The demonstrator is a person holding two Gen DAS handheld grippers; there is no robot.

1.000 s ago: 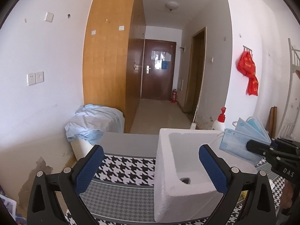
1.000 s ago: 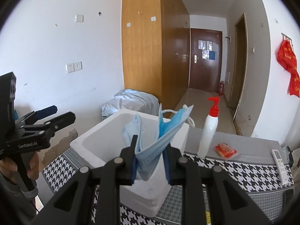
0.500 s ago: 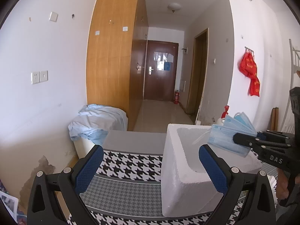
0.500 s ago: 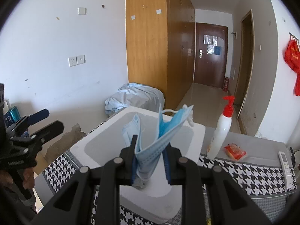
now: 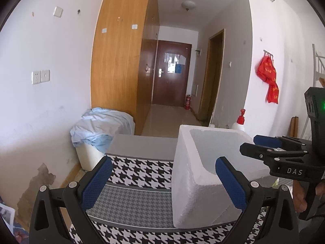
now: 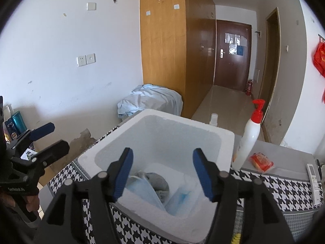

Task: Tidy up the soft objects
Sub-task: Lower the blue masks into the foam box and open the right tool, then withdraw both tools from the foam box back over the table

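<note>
Bottle [image 6: 249, 134], packet [image 6: 261, 161] — beside foam box [image 6: 227, 140]

The foam box's [image 6: 205, 131] near wall hides part of the blue masks [image 6: 142, 187] inside.

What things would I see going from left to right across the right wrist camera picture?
Left hand-held gripper → teal can → white foam box with blue face masks → pump bottle → red packet → remote control.

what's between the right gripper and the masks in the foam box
Nothing: the open right gripper hangs over the masks in the foam box, right wrist view.
</note>
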